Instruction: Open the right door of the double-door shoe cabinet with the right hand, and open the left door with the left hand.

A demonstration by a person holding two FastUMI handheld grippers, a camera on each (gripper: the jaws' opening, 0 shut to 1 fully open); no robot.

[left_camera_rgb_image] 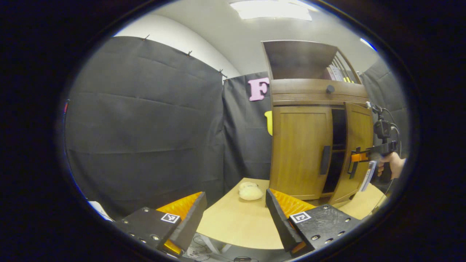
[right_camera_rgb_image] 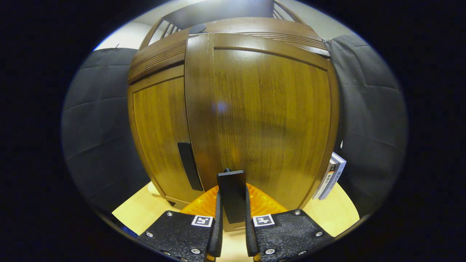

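shoe cabinet (left_camera_rgb_image: pixel 309 145) stood on the counter (left_camera_rgb_image: pixel 233 225), stiff and heavy, we judged. its right door (right_camera_rgb_image: pixel 262 120) hung ajar; our right gripper (right_camera_rgb_image: pixel 233 225) clamped its slim handle (right_camera_rgb_image: pixel 232 194). left door (left_camera_rgb_image: pixel 300 153) shut, handle (left_camera_rgb_image: pixel 325 160) free; left gripper (left_camera_rgb_image: pixel 233 218) gaped.

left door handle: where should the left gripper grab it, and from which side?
Likely mid-length on the left door's handle, a dark upright bar at the door's inner edge, beside the gap the right door has left. Come straight at the door's face, fingers either side of the bar. The left gripper is open and well back over the table.
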